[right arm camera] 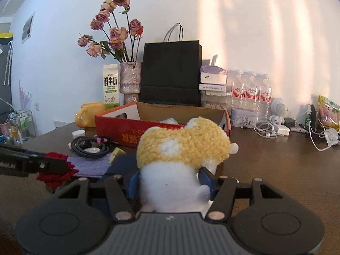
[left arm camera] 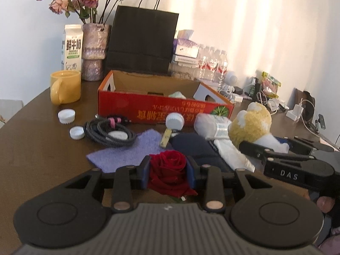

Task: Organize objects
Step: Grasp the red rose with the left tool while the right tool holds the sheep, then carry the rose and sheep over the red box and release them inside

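Left claw [left arm camera: 169, 170] clamps one red rose [left arm camera: 170, 165]; right claw [right arm camera: 170, 182] clamps one plush toy [right arm camera: 182, 146].

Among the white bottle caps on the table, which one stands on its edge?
The cap leaning against the red box stands on edge, its ribbed rim upright. The two caps near the yellow mug lie flat.

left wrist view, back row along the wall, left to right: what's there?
milk carton → vase of dried roses → black paper bag → tissue pack on stacked boxes → water bottles → small white round gadget → snack bag
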`<state>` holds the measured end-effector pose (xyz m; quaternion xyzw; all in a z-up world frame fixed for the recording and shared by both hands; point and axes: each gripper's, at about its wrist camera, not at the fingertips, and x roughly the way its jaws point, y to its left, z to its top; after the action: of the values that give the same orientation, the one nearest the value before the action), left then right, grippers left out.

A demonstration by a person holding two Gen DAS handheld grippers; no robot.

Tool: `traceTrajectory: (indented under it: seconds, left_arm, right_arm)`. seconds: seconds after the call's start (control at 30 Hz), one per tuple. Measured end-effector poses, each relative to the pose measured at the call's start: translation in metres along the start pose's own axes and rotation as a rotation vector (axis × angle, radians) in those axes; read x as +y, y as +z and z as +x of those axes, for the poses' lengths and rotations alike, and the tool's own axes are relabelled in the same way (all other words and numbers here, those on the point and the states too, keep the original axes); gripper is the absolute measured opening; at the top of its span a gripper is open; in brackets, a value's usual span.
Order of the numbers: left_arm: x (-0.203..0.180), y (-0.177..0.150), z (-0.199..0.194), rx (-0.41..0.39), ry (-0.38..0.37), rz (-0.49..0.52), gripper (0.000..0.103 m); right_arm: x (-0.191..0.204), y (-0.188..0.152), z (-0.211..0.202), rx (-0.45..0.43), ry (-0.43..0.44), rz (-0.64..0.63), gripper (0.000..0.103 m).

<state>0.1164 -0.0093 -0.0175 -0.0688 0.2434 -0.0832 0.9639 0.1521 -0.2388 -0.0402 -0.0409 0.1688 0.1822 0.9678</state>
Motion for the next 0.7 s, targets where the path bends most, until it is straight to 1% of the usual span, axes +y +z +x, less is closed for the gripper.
traceTrajectory:
  seconds: [0.3, 0.7]
  left_arm:
    - [-0.002, 0.028, 0.004, -0.066, -0.006, 0.006, 0.035]
    - [0.003, 0.078, 0.025, -0.167, 0.012, -0.011, 0.035]
  right_arm:
    - [0.011, 0.029, 0.005, -0.05, 0.016, -0.039, 0.057]
    - [0.025, 0.067, 0.04, -0.091, 0.028, -0.074, 0.057]
